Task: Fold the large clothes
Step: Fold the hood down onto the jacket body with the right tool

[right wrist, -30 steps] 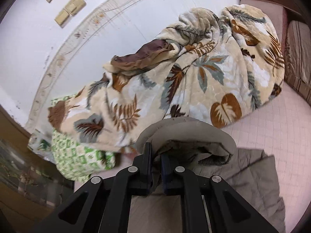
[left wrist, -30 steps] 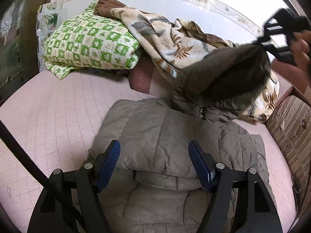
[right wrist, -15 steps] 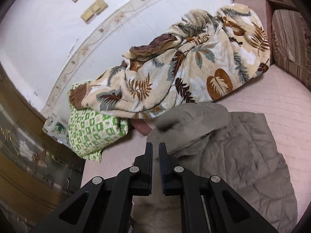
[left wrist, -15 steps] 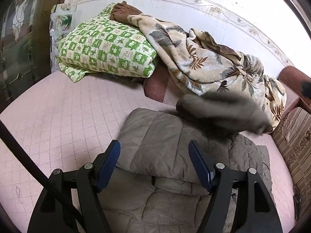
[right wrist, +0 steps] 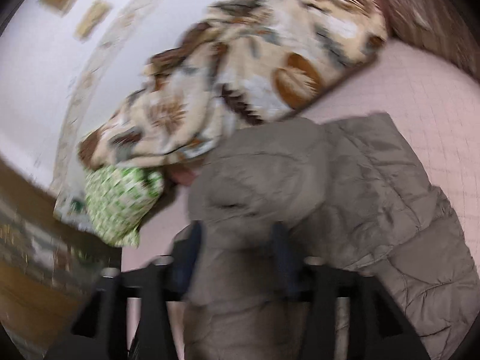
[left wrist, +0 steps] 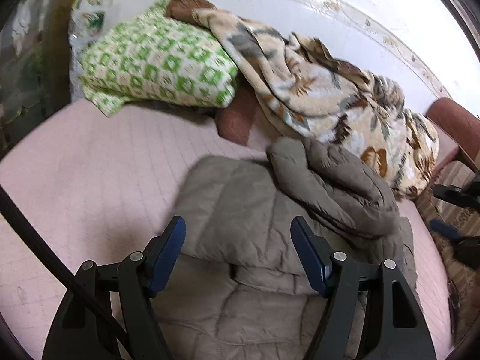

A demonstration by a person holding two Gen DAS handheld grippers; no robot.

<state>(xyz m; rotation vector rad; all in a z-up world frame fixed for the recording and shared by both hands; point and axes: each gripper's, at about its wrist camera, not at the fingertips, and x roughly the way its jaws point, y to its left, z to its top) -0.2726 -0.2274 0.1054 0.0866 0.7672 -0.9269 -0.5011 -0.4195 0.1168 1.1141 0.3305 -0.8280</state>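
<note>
Right claw [right wrist: 237,258] has just been opening, hood [right wrist: 264,180] dropped from its pinch onto the puffer jacket [left wrist: 240,210] on the bed [left wrist: 90,165], fabric loose between jaws; left claw [left wrist: 238,255] spread, empty; hood fold likely done.

The padded jacket [left wrist: 240,210] lies on the quilted mattress [left wrist: 90,165], its hood [left wrist: 336,186] folded over its upper part; behind the hood a leaf-print blanket [left wrist: 330,96] is heaped along the wall [left wrist: 375,9]; left of that blanket a checked quilt [left wrist: 159,66] lies folded, partly under it; a cushioned headboard [left wrist: 456,123] stands to the right.
</note>
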